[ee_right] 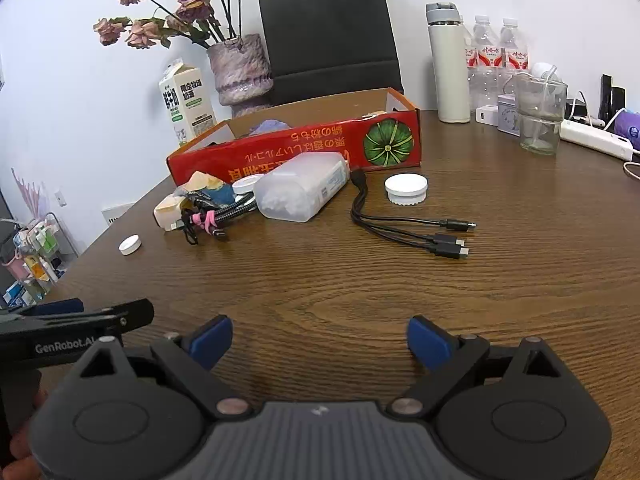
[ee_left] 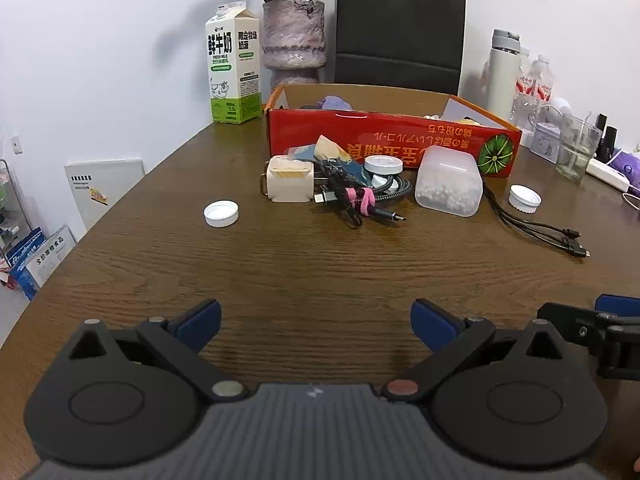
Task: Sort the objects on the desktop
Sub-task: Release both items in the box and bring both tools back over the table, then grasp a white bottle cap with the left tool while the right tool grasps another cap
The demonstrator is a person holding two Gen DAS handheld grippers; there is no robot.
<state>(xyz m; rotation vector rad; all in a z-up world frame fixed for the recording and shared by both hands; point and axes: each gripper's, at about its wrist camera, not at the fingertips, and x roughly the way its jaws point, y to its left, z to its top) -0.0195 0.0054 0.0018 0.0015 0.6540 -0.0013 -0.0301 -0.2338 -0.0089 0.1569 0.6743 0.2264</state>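
Near the front edge of the desk [ee_left: 320, 272], both tools are held low & level over bare wood, side by side, pointed toward the far edge. Left tool [ee_left: 316, 322]: blue pads wide apart, nothing between them. Right tool [ee_right: 320, 340]: same, pads spread, nothing gripped. Each tool's side is glimpsed at the margin of the other's view.

Toward the far edge, a red cardboard box [ee_left: 384, 140] is seen lying open-topped, w/ a purple item inside. Just in front of it, a cluster is piled: cream charger block [ee_left: 289, 180], snack packets [ee_left: 324, 154], bundled cables tied w/ pink strap [ee_left: 360, 200], white round lids [ee_left: 383, 165], and a translucent container of white beads [ee_left: 448, 184] on its side, touching the box front. A black multi-head cable [ee_right: 416, 228] is spread out to the right of the container. One white cap [ee_left: 221, 213] sits apart on the left side; another white cap [ee_right: 406, 188] sits right of the container, near the box corner.

Along the far edge: milk carton [ee_left: 233, 80], vase w/ dried roses [ee_left: 294, 40], black paper bag [ee_left: 400, 28]. At the far-right corner: white thermos [ee_right: 450, 68], water bottles [ee_right: 500, 56], glass [ee_right: 540, 120].
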